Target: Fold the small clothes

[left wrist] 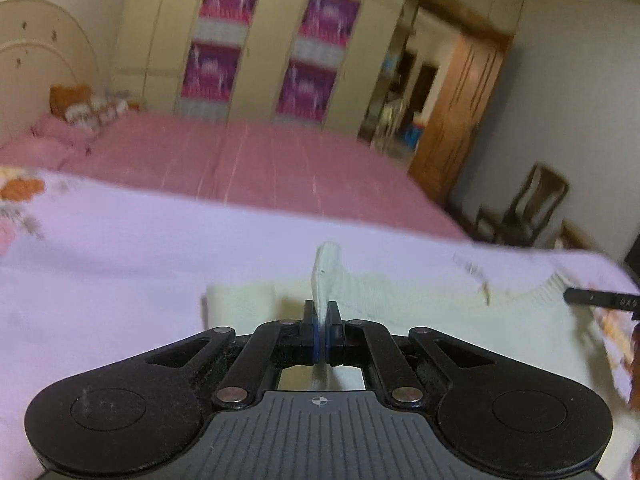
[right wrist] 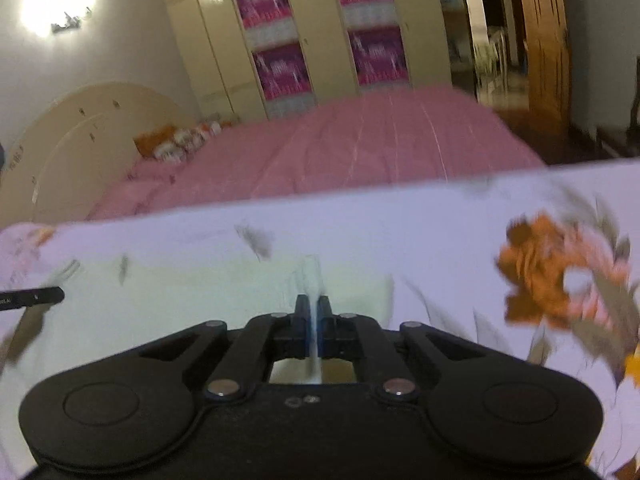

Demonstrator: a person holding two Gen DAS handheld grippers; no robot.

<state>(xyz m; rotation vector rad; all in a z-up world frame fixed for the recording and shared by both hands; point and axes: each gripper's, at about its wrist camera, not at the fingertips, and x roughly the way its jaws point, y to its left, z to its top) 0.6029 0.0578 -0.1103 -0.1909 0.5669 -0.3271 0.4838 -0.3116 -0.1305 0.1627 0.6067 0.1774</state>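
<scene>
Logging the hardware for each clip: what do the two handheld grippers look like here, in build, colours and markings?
Both the left gripper and the right gripper are matte black, with rounded wing-shaped bodies, bare metal pivot pins and blue pads on the inner faces of the fingers. The left has a grey ribbed panel with a small crosshair mark; the right's panel is plain black. No cables or sleeves show.

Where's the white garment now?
The white garment lies on the lilac floral cloth, low centre in both wrist views, pinched by the left gripper and right gripper.

light: dim, warm | glare: wall lamp (right wrist: 60, 2) | blur: motion smear | edges: fisheye bending, dark corners
</scene>
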